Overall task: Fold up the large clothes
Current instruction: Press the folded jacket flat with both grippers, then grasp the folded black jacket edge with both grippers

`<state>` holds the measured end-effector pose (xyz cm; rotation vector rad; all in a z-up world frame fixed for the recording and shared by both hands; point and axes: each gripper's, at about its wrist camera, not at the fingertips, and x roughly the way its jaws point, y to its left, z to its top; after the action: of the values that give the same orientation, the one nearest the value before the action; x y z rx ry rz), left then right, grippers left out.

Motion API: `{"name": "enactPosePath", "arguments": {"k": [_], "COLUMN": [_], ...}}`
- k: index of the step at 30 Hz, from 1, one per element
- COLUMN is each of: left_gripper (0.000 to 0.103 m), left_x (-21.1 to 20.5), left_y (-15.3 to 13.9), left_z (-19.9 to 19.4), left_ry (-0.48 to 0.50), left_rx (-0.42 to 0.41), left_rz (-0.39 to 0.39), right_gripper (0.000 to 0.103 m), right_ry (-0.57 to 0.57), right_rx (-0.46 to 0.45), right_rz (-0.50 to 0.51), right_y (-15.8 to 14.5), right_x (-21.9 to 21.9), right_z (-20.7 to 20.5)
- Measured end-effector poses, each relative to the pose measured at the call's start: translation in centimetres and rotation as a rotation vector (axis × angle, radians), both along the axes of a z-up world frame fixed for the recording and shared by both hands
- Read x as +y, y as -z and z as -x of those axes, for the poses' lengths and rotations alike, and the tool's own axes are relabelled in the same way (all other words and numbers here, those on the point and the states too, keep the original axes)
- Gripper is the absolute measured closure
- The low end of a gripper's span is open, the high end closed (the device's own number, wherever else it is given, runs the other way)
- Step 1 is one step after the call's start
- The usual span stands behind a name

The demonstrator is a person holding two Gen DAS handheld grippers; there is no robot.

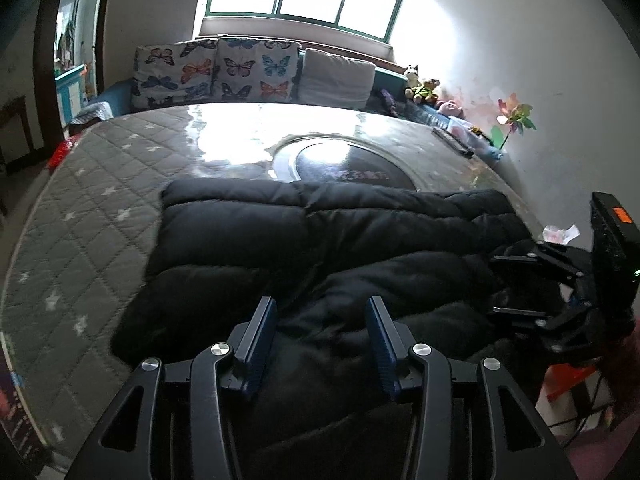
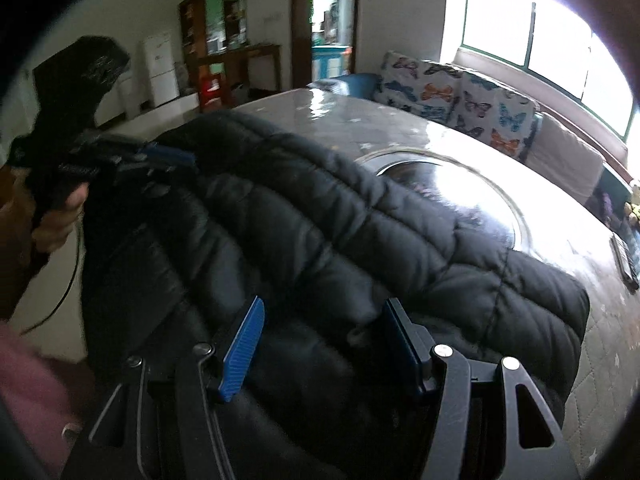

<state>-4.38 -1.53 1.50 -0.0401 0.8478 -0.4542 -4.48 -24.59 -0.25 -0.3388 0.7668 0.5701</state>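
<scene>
**Black puffer jacket on the round bench**

Jacket [image 1: 320, 248], black, quilted in soft puffy bands, lies on the round bench [image 1: 100, 200], which has a grey diamond-stitched cover with small white stars. In the left wrist view, the left claw [image 1: 322, 344] is spread apart above the cloth, with ribbed blue pads. The right claw [image 1: 516, 284] also looks apart.

In the right wrist view, the right claw [image 2: 324, 344] stands apart, the padded cloth bulging between its pads. The left claw [image 2: 168, 160] is blurred at the jacket's far edge.
</scene>
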Motion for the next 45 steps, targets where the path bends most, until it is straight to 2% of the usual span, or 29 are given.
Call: {"name": "enactPosePath", "arguments": {"k": [6, 10, 12, 15, 19, 23, 26, 28, 31, 35, 40, 43, 45], "left_gripper": [0.053, 0.053, 0.053, 0.053, 0.052, 0.039, 0.029, 0.028, 0.026, 0.026, 0.026, 0.026, 0.026], "left_x": [1.7, 1.7, 1.5, 2.2, 2.6, 2.9, 2.5, 2.2, 2.4, 2.8, 3.3, 3.8, 4.3], "left_y": [1.6, 3.6, 4.2, 4.1, 3.0, 1.6, 1.4, 2.3, 3.6, 3.9, 4.1, 4.1, 3.9], "left_z": [1.4, 1.1, 0.9, 0.9, 1.8, 3.9, 5.5, 6.4, 7.3, 7.9, 8.0, 8.1, 7.7], "left_ry": [0.012, 0.007, 0.012, 0.026, 0.028, 0.031, 0.058, 0.065, 0.061, 0.056, 0.057, 0.060, 0.057], "left_rx": [-0.017, -0.052, -0.053, -0.031, -0.029, -0.056, -0.092, -0.112, -0.143, -0.153, -0.155, -0.159, -0.156], "left_rz": [0.012, -0.004, 0.014, 0.057, 0.044, 0.014, -0.039, -0.087, -0.074, -0.049, -0.026, -0.013, 0.005], "right_gripper": [0.036, 0.036, 0.035, 0.035, 0.036, 0.036, 0.036, 0.036, 0.034, 0.034, 0.032, 0.029, 0.029], "right_ry": [-0.026, -0.006, -0.009, -0.015, -0.011, 0.052, 0.079, 0.084, 0.087, 0.086, 0.017, -0.030, -0.054], "right_rx": [0.024, -0.009, -0.035, -0.012, 0.047, 0.065, 0.083, 0.092, 0.060, 0.095, 0.012, -0.001, 0.046], "right_rz": [0.067, 0.059, 0.053, 0.048, 0.023, 0.040, 0.084, 0.125, 0.153, 0.117, 0.042, 0.002, 0.031], "right_y": [1.2, 2.6, 2.8, 2.3, 0.7, -0.7, 0.1, 1.8, 2.8, 0.9, -2.3, -2.3, -0.8], "right_x": [0.1, 0.1, 0.2, 0.0, -1.1, -2.9, -3.2, -2.8, -2.0, -2.2, 0.1, 2.5, 4.4], "right_z": [0.9, 0.2, 0.2, 0.3, 0.3, 1.2, 1.7, 1.9, 2.0, 1.8, 1.3, 0.2, -0.9]}}
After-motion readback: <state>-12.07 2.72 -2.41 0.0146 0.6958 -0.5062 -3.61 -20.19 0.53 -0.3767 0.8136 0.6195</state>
